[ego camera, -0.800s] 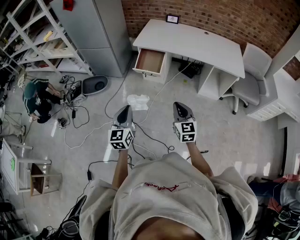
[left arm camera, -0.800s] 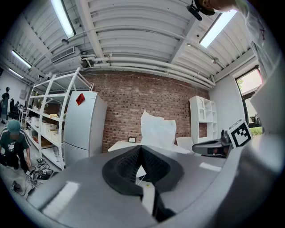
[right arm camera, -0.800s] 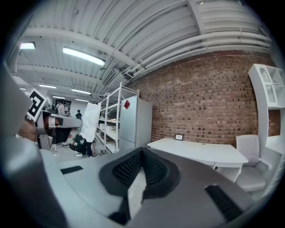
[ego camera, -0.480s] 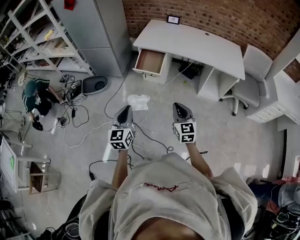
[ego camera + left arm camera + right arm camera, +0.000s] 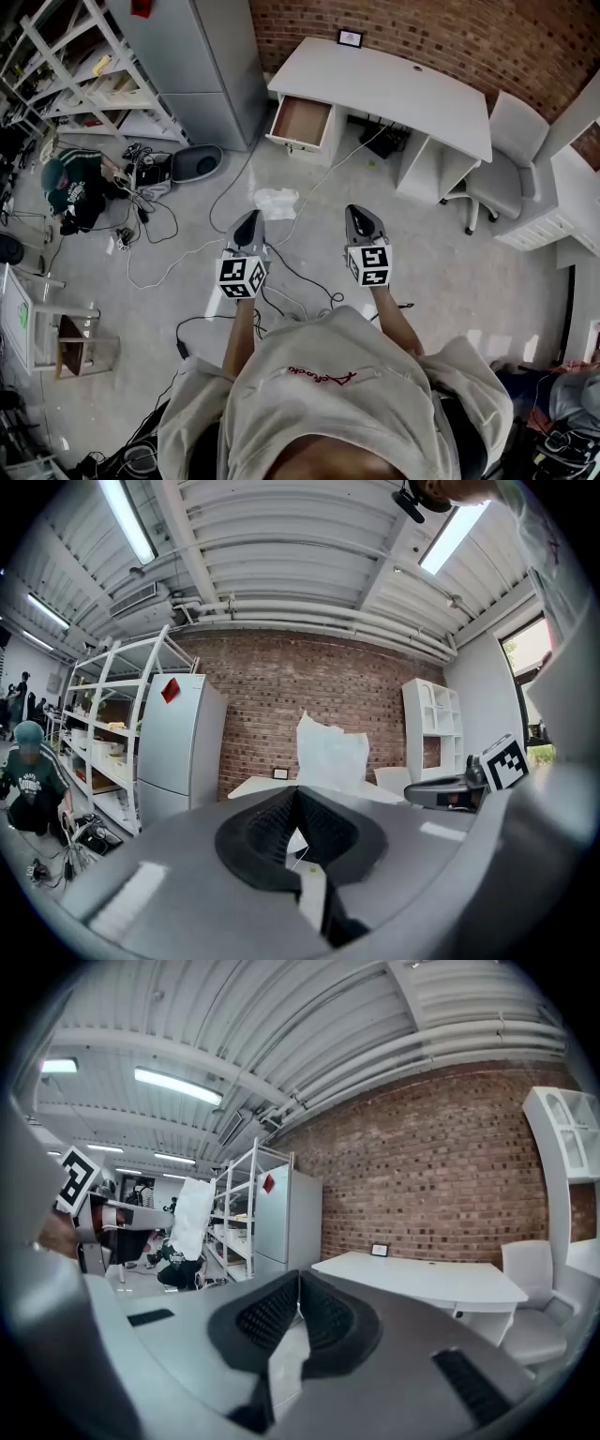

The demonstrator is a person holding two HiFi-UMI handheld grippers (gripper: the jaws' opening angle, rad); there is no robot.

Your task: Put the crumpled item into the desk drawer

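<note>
Carry step: the left gripper [image 5: 249, 219] had its jaws clamped on the crumpled white item [image 5: 330, 750]. The item stuck up from the tips out over the open floor, well short of the white desk [image 5: 394, 89], while the right gripper [image 5: 362, 214] had jaws together on nothing. The desk drawer [image 5: 301, 122] stood pulled open and looked empty, so the next move probably called for walking up, bringing the left gripper over it, lowering and parting the jaws.
</note>
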